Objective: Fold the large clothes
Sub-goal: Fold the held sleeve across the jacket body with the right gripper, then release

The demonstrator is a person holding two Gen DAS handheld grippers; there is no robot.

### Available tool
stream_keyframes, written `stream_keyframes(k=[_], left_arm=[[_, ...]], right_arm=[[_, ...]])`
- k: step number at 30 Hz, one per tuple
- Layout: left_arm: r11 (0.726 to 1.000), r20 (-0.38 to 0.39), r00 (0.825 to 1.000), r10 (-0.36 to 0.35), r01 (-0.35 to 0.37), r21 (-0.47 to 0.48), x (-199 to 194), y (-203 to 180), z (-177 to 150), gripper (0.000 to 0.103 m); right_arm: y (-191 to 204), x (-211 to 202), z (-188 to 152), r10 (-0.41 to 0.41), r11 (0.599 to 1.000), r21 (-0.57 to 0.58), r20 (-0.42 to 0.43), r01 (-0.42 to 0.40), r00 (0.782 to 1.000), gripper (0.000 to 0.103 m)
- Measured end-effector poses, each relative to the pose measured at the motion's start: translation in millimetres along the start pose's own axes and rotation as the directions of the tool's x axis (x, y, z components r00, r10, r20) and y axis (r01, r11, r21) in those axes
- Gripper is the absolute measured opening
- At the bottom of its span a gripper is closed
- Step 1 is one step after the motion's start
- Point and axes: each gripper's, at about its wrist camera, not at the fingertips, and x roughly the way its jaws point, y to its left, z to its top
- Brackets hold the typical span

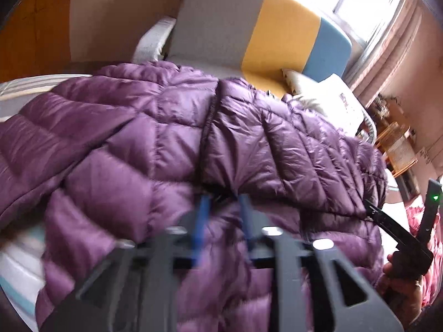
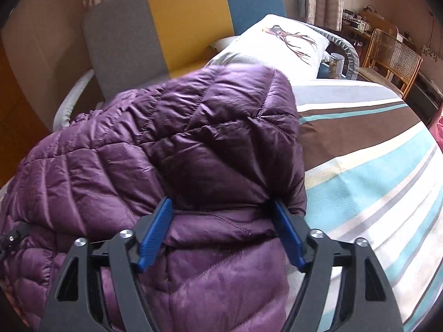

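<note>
- Right gripper (image 2: 221, 229): blue pads spread wide, straddling the folded edge of the purple down jacket (image 2: 166, 144); pads appear not to press it.
- Left gripper (image 1: 221, 207): jaws partly apart, tips at the jacket's centre seam; blur hides any grip.
- Jacket lies directly ahead of both, long axis across the views.
- Surface: striped bedspread (image 2: 373, 179); pillow (image 2: 277, 44) and headboard (image 2: 180, 22) behind.

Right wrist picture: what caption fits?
Right tool open around the purple puffy jacket on a striped bed.

No text, label or number is legible in either view
</note>
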Motion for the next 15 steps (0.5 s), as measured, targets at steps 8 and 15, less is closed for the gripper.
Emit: stream_keyframes(k=[8,15], left_arm=[[0.997,0.049,0.999,0.019,-0.015,-0.080,-61.7,45.3,-29.9,0.051],[0.982,0.061,0.996,0.066,-0.054,-0.182,-96.4,102.2,-50.4,0.064]], right_arm=[[25.9,-42.4,-29.4,0.035,0.998,-0.052,0.044,-0.033,0.998,0.082],[67.3,-52.7,-61.4,0.044,0.989,-0.143,0.012,-0.042,0.999,0.082]])
